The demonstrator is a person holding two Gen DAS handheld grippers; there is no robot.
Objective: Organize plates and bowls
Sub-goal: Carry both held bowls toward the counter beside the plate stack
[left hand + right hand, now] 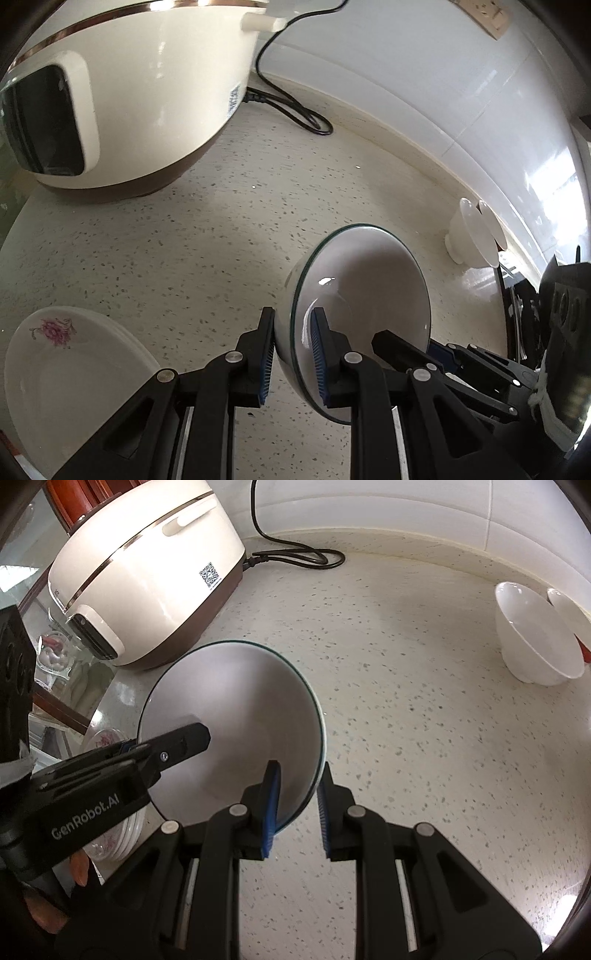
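Both grippers pinch one green-rimmed bowl (236, 716) by opposite walls: the left gripper (293, 356) and the right gripper (297, 805) each clamp its rim, apparently holding it above the speckled counter (406, 738). Flowered plates (55, 369) lie left, white bowls (532, 638) far right, a rice cooker (147, 572) behind.

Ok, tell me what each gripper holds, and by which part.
Both hold the white green-rimmed bowl by its rim: left gripper and right gripper each clamp the wall on opposite sides.
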